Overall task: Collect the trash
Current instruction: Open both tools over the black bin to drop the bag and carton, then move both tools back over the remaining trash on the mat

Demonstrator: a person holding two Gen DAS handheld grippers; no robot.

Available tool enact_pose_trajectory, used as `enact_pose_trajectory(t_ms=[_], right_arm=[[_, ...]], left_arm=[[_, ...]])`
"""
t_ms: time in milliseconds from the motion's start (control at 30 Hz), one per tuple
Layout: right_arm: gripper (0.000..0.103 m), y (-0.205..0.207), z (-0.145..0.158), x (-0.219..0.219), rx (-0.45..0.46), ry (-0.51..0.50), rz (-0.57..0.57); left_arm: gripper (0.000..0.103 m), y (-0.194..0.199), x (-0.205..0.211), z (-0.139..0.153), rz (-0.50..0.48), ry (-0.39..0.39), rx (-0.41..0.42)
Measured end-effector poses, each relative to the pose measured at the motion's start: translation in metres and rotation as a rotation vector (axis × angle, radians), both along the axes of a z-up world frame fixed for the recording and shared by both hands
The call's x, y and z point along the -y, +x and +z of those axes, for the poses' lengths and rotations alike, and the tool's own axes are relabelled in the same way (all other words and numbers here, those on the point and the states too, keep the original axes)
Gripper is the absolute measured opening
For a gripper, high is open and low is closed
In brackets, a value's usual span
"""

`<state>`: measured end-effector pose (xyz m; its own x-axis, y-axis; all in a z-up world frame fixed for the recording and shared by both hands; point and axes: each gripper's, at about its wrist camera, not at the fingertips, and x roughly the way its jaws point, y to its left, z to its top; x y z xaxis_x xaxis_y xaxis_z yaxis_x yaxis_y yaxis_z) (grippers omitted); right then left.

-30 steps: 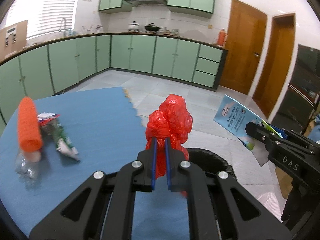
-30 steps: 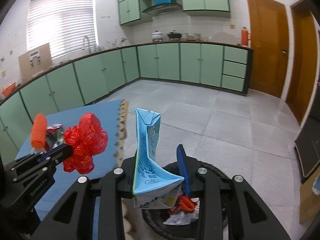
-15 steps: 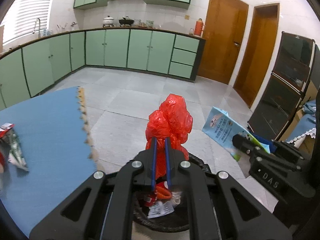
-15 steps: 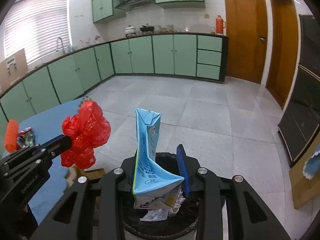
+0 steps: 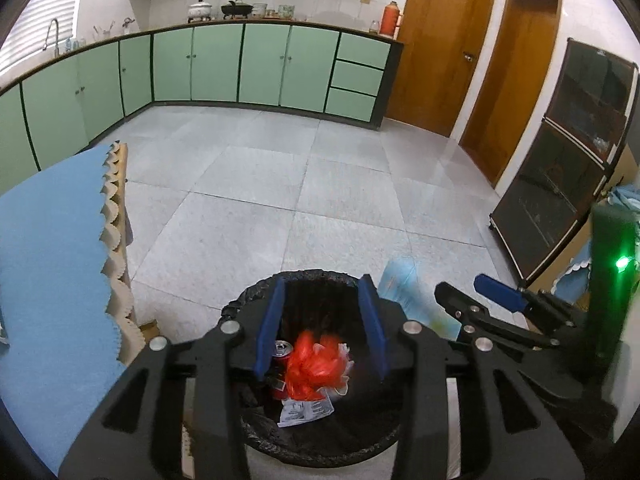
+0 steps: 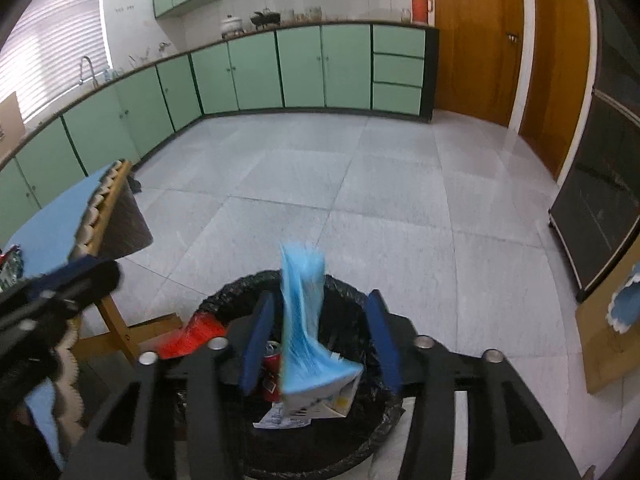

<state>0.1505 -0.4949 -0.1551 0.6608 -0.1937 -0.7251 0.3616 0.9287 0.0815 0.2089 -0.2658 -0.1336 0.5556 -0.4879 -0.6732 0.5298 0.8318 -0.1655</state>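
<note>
My left gripper (image 5: pixel 322 292) hangs over the black-lined trash bin (image 5: pixel 256 292), its jaws opening with nothing between them. The red plastic bag (image 5: pixel 316 364) is a blur below the pads, inside the bin. My right gripper (image 6: pixel 318 308) is over the same bin (image 6: pixel 224 300), its jaws opening too. The blue milk carton (image 6: pixel 304 320) stands blurred between its pads with a gap on each side. In the left wrist view the right gripper (image 5: pixel 468 290) and carton (image 5: pixel 404 296) show at the right. The red bag (image 6: pixel 192 336) streaks past at the left of the right wrist view.
A red can (image 5: pixel 282 350) and crumpled paper (image 5: pixel 304 412) lie in the bin. The table with the blue cloth (image 5: pixel 48 260) borders the bin on the left. A dark glass cabinet (image 5: pixel 568 184) stands at the right. Grey floor tiles stretch beyond the bin.
Both grippers moved from the table to over the bin and sank toward it. Both jaws opened; the red bag dropped out of the left one and the carton came loose in the right.
</note>
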Motion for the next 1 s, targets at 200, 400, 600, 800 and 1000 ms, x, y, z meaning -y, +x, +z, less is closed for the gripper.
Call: enact_pose_trajectory(t_ms=[200, 400, 600, 800, 1000], right_arm=[[0.061, -0.010, 0.009, -0.001, 0.019, 0.000, -0.020], [0.087, -0.020, 0.039, -0.021, 0.074, 0.001, -0.005], [0.097, -0.027, 0.074, -0.060, 0.172, 0.006, 0.062], [0.097, -0.023, 0.098, -0.108, 0.246, -0.007, 0.160], [0.097, -0.009, 0.107, -0.165, 0.293, -0.045, 0.282]], left_arm=[[0.040, 0.005, -0.020, 0.012, 0.039, -0.015, 0.014], [0.056, -0.006, -0.053, 0.040, 0.090, -0.038, 0.085], [0.069, -0.023, -0.104, 0.065, 0.158, -0.043, 0.150], [0.073, -0.034, -0.162, 0.078, 0.262, -0.013, 0.193], [0.073, -0.037, -0.225, 0.082, 0.407, 0.023, 0.230]])
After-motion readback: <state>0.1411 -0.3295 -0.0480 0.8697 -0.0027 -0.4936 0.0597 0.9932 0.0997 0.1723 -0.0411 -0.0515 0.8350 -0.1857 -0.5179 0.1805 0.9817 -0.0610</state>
